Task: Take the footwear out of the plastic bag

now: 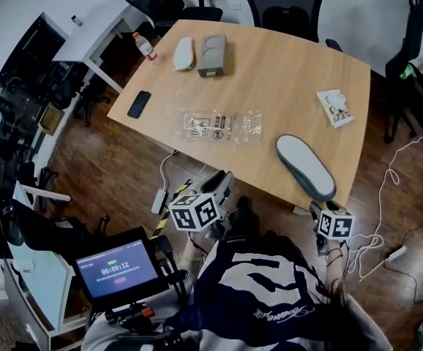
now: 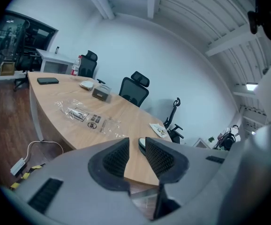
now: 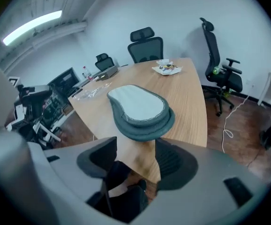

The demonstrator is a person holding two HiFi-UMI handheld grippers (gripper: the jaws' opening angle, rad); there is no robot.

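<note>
On the table [image 1: 285, 86] in the head view lie one flat plastic bag [image 1: 219, 125] mid-table, one phone [image 1: 139, 104] by its left edge, and grey footwear [image 1: 305, 165] at its near right edge, with bare wood between them. Off the table's near edge in the left gripper view, the left gripper [image 2: 137, 156] holds nothing, its jaws a narrow gap apart. Short of that edge in the right gripper view, the right gripper [image 3: 136, 161] gapes wide and empty, the footwear just beyond it.
</note>
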